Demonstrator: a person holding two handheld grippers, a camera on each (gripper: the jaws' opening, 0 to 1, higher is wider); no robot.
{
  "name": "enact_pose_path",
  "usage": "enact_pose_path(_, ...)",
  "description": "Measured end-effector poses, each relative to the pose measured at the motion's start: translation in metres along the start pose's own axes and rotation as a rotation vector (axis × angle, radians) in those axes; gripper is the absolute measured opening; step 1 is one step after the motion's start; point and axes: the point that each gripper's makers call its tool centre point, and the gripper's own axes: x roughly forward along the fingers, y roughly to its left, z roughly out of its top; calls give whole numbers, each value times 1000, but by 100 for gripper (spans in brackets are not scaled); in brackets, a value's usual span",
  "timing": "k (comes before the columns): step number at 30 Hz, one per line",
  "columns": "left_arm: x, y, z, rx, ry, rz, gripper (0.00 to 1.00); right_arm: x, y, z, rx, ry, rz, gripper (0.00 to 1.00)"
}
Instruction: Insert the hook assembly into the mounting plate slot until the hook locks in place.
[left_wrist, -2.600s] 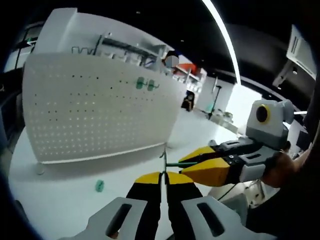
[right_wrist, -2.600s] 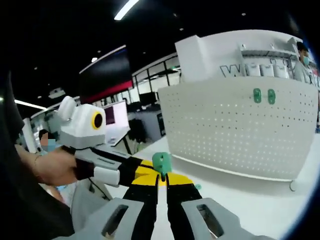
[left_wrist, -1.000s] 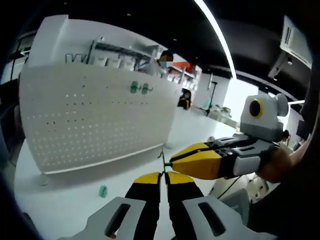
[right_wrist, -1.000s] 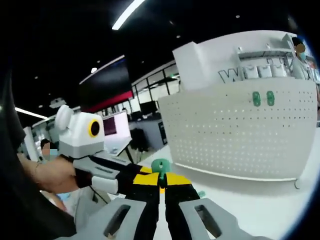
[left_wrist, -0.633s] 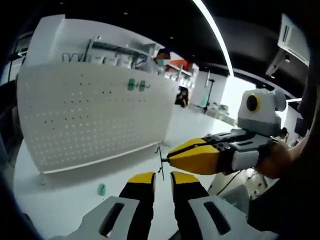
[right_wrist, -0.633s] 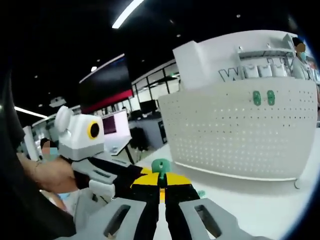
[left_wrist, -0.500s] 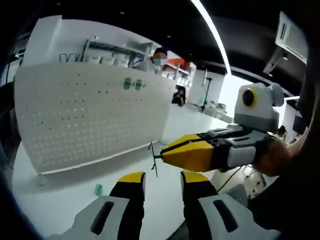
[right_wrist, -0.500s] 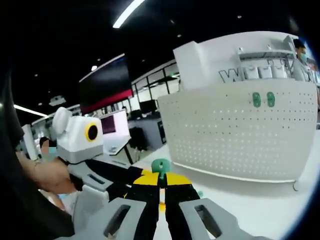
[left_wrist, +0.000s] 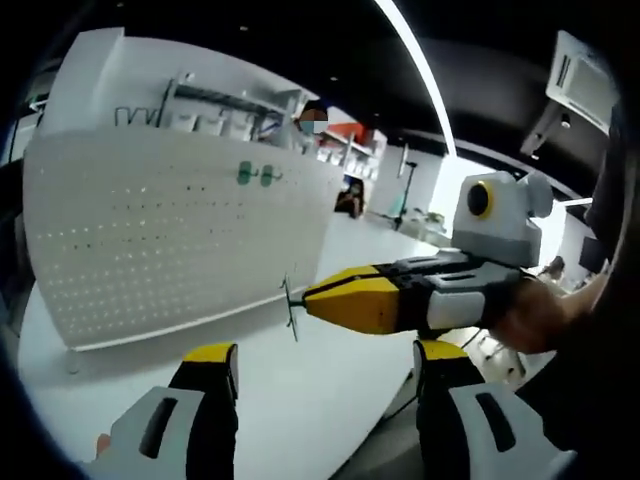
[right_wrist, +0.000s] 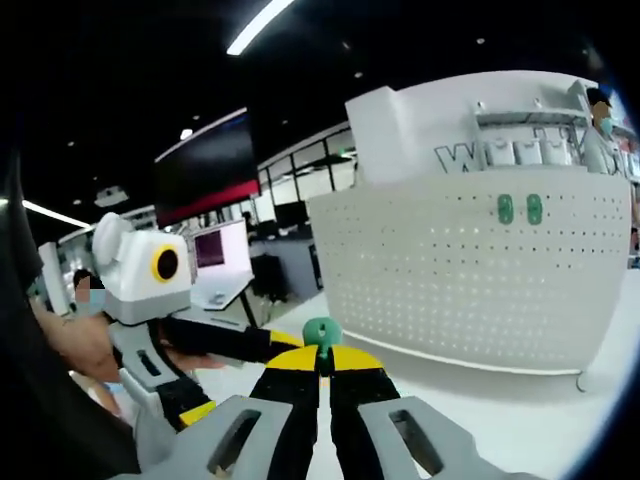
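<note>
In the right gripper view my right gripper (right_wrist: 322, 356) is shut on the hook assembly (right_wrist: 322, 333), whose green base sticks up above the closed jaws. Seen from the left gripper view, the right gripper (left_wrist: 306, 300) reaches in from the right, and the hook's thin wire (left_wrist: 290, 311) sticks out of its yellow tips. My left gripper (left_wrist: 325, 362) stands wide open below it, with nothing between its fingers. The left gripper (right_wrist: 240, 375) is also at the left of the right gripper view, its jaws spread apart. The white perforated mounting plate (left_wrist: 170, 240) stands upright beyond, well apart from the hook.
Two green hook bases (left_wrist: 252, 174) hang on the plate's upper part, and they (right_wrist: 518, 208) show again in the right gripper view. The plate stands on a white table (left_wrist: 300, 400) on small feet (right_wrist: 583, 380). A hand (left_wrist: 535, 320) holds the right gripper. White shelving rises behind the plate.
My left gripper has opened wide and let go of the hook, which the right gripper keeps holding. The two grippers have drawn slightly apart.
</note>
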Motion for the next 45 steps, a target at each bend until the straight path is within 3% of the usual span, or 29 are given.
enact_pose_path(14, -6, -2, 7, -47, -33, 2, 100, 1, -11, 2, -16, 1, -24, 0)
enact_pose_path(20, -8, -3, 11, -43, -48, 6, 100, 3, -22, 6, -28, -4, -48, 0)
enact_pose_path(22, -9, 5, 11, -63, -50, 37, 100, 2, -25, 9, -34, -11, -57, 0)
enact_pose_path(27, -15, 10, 20, -81, -84, 49, 100, 0, -42, 17, -65, -25, -101, 0)
enact_pose_path(33, -26, 33, 18, -85, -90, 111, 100, -5, -64, 28, -76, -47, -160, 0)
enact_pose_path(45, -42, 52, 15, -96, -94, 164, 100, -21, -132, 53, -105, -97, -314, 0)
